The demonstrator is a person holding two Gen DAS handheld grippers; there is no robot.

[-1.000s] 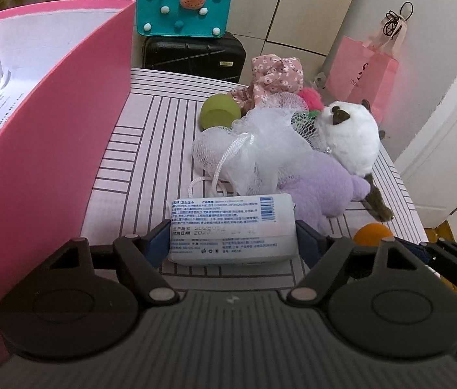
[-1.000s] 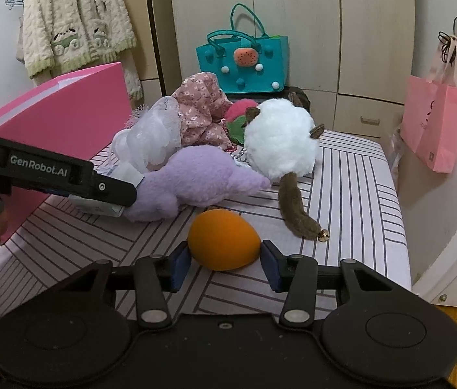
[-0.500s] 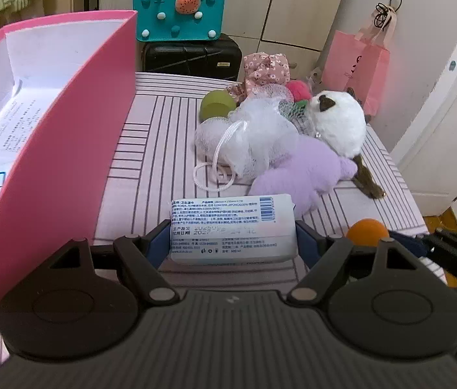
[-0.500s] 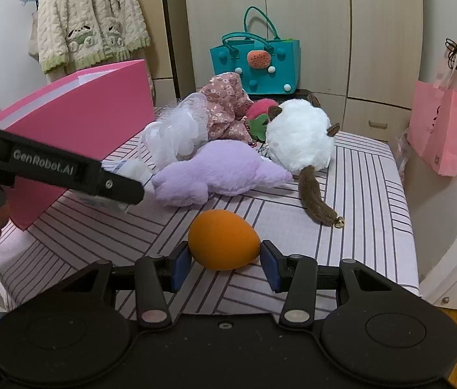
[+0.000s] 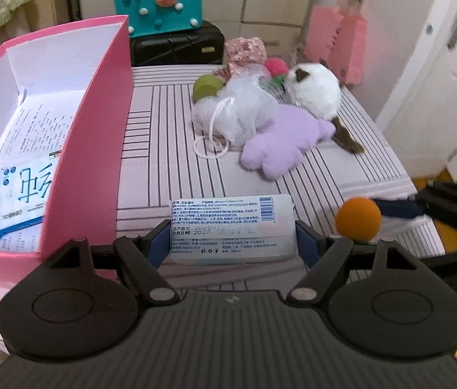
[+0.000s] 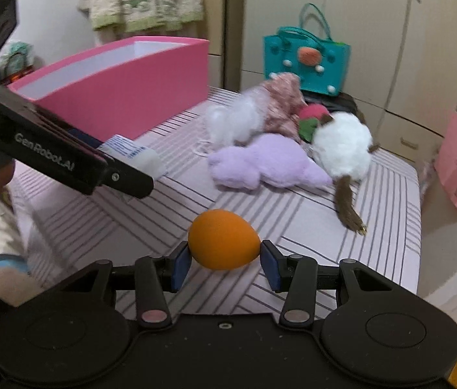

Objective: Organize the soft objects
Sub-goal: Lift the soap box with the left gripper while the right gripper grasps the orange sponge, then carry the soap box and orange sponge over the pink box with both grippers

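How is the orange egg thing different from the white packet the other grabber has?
The orange sponge is round, egg-shaped and plain; the wipes packet is flat, boxy and covered in blue print. The sponge sits in the right gripper, the packet in the left gripper. Both are lifted off the striped table.

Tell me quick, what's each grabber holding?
Left gripper: shut on the wipes pack.
Right gripper: shut on the orange sponge.

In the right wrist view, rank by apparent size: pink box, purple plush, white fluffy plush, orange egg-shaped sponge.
1. Pink cardboard box.
2. Purple plush toy and white fluffy plush toy: too similar to rank.
3. Orange egg-shaped sponge, smallest even though nearest the camera.
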